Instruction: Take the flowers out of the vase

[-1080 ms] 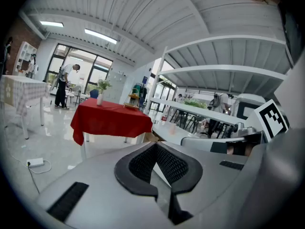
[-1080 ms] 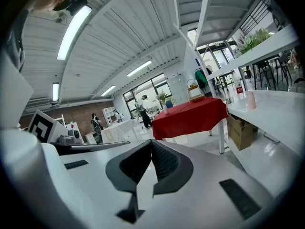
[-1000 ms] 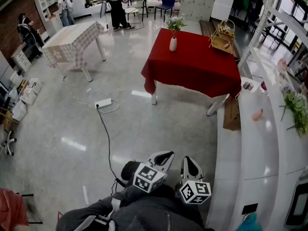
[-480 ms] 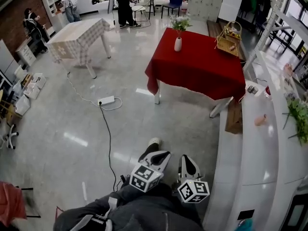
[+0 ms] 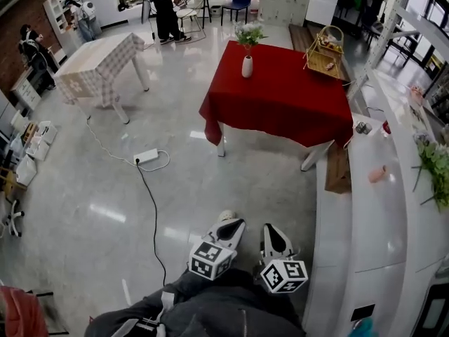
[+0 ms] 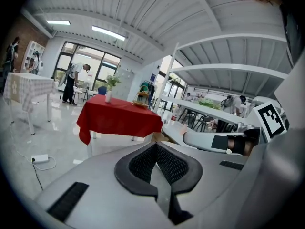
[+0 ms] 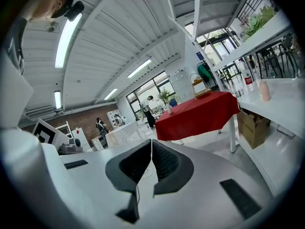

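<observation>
A white vase [image 5: 247, 66] with green and white flowers [image 5: 250, 34] stands at the far left part of a table with a red cloth [image 5: 280, 97]. The vase [image 6: 108, 97] shows small in the left gripper view and the vase [image 7: 168, 109] in the right gripper view too. Both grippers are held close to the person's body, far from the table. My left gripper [image 5: 229, 225] is shut with nothing in it. My right gripper [image 5: 272, 233] is shut and empty as well.
A wicker basket [image 5: 324, 56] sits at the red table's far right. A white counter [image 5: 382, 216] runs along the right with a pink cup [image 5: 377, 175] and a plant [image 5: 436, 163]. A power strip and cable [image 5: 146, 156] lie on the floor. A checked-cloth table [image 5: 95, 62] and people stand far left.
The whole view has shifted as the person walks; the red table sits slightly nearer. Both grippers stay shut, side by side in front of the body.
</observation>
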{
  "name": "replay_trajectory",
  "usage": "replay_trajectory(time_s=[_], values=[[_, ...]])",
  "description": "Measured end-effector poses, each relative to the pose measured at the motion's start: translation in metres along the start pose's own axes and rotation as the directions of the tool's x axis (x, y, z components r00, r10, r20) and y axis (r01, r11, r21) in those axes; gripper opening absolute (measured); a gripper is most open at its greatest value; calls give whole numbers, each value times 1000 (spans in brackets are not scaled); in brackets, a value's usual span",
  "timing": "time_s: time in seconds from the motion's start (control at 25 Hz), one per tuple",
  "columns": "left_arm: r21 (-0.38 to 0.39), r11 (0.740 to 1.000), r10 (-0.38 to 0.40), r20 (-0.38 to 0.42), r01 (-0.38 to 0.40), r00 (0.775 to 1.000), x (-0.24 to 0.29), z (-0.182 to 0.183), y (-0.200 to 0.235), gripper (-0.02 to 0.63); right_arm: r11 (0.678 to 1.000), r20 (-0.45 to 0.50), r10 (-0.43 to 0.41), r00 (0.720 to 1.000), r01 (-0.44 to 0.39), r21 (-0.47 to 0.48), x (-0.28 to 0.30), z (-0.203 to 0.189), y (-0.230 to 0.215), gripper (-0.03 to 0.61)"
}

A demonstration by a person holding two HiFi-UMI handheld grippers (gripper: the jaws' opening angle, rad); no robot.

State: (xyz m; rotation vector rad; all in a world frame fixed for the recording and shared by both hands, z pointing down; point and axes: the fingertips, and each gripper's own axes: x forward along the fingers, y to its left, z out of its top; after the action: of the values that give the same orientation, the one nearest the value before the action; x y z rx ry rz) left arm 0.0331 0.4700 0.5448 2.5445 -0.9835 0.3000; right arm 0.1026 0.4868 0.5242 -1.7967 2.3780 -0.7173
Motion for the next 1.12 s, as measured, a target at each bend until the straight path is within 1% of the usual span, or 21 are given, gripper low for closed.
replay_trajectory(time_s=[0.24,0.44,0.64,0.84,1.12], values=[[-20,1000,-5,8,5,1000,29,26,34,9,1000,-10,-8,1000,8,6,44,17,-7,14],[-22,1000,-12,19,12,1000,58,60,62,9,1000,-10,-6,1000,6,3,85,41,-13,14],[-1,1000,-26,23,26,999,90,94,94,9,1000,-4,-15,1000,15,1,131,66,-24,14],[8,1000,-27,47,27,999,115,129,127,9,1000,1,-15,1000,15,13,179,89,-30,14],[3,1000,-31,57,31,998,147,155,171,9,1000,-10,-18,1000,19,12,235,102,-38,14]])
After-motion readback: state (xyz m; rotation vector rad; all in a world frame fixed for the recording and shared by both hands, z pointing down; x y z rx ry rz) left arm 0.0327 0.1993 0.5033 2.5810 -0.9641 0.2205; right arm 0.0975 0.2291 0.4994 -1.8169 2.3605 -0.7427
